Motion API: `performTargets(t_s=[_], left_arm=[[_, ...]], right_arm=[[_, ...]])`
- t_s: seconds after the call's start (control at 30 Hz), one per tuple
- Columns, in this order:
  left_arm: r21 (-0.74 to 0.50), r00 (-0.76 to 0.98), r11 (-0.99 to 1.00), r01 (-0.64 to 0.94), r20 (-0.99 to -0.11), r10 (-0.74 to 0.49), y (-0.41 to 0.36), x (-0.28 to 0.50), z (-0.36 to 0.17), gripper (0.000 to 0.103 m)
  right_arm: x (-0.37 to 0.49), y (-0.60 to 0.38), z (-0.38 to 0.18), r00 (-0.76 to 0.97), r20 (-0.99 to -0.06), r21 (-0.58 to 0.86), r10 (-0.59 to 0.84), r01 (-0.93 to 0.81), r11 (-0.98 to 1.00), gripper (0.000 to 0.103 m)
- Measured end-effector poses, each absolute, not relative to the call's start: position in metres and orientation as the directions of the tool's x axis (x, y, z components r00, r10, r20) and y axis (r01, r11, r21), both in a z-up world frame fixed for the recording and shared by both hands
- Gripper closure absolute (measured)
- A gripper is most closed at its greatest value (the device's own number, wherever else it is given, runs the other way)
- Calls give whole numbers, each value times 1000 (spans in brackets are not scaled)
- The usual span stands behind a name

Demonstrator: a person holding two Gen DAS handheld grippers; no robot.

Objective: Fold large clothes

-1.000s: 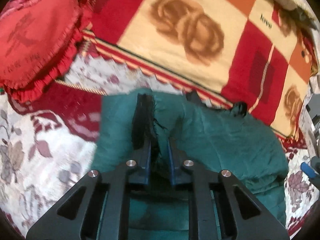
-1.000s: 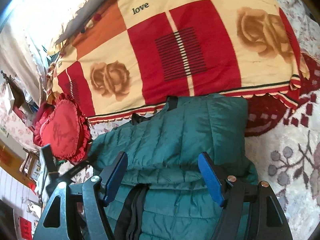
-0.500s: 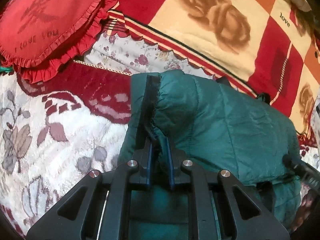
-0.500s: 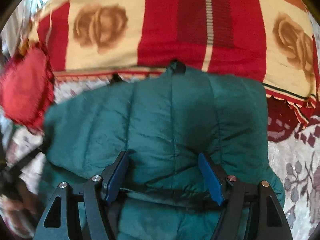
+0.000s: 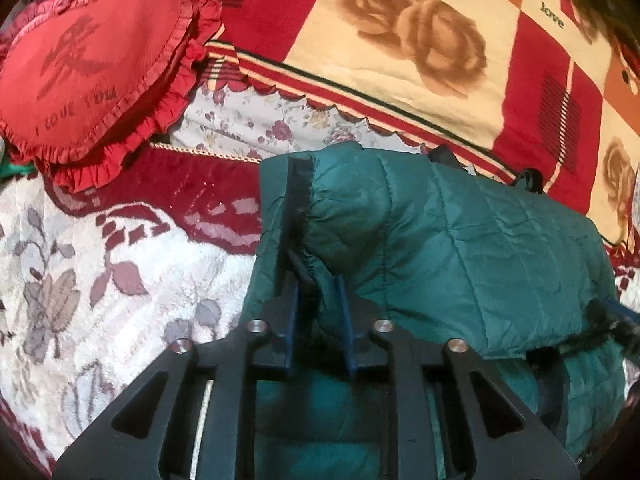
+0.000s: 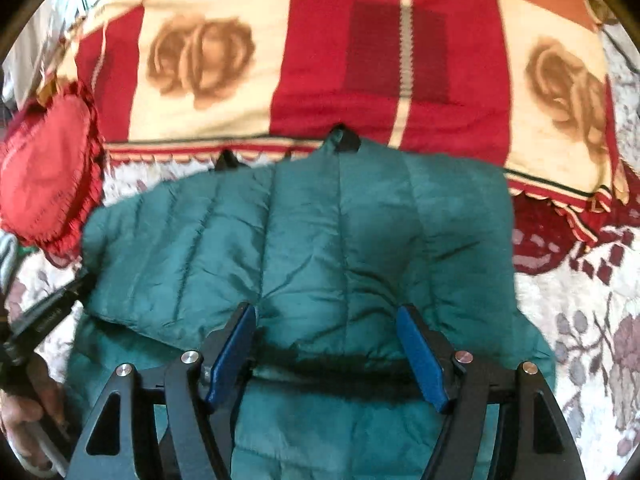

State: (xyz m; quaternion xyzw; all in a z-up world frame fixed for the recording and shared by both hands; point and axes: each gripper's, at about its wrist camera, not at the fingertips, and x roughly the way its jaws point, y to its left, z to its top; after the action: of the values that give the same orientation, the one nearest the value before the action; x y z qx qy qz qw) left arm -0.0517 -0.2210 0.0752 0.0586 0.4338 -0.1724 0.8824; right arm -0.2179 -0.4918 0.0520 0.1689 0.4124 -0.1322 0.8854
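a green quilted jacket (image 5: 460,248) is lying folded on a bed, its far edge touching a red and cream rose blanket (image 5: 400,32) at twelve o'clock. the left tongs (image 5: 318,300) are opening narrowly, the jacket's dark trimmed edge between them. the right tongs (image 6: 326,344) are standing wide over the fold, gripping nothing. a red heart cushion (image 5: 92,60) is sitting at ten o'clock.

Both views look steeply down along their own jaws, close over the green quilted jacket (image 5: 460,248) on the bed. The left wrist view sits at the jacket's left end, the right wrist view over its middle (image 6: 320,240). Both take in the heart cushion (image 5: 92,68) beyond the jacket's left side and the rose blanket (image 6: 360,60) behind it.
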Motion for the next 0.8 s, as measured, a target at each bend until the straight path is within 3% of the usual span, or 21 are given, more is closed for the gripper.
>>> performTargets(t_s=[0.37,0.4,0.5,0.67,0.8], left_arm=[[-28,618,920,391,-732,-285,-223,-73,118,81],[-32,622,920,391,-728,-289,-224,-74,120,77],[-64,636,927,370,-710,-303,-223,-76,128,36],[-178,645,918,354,-664,-377,-216,-73,138,33],[-123,628,922,367,-698,-343,-234,-68,124,33]], right_arm=[[-236,-513,84,675,-727,225,-126,407,885,31],[-234,-514,83,673,-728,221,-131,412,884,31],[-229,-519,77,658,-741,213,-137,423,881,30],[-214,-525,55,621,-772,202,-137,443,873,30],[-199,-520,43,612,-777,187,-145,444,876,30]])
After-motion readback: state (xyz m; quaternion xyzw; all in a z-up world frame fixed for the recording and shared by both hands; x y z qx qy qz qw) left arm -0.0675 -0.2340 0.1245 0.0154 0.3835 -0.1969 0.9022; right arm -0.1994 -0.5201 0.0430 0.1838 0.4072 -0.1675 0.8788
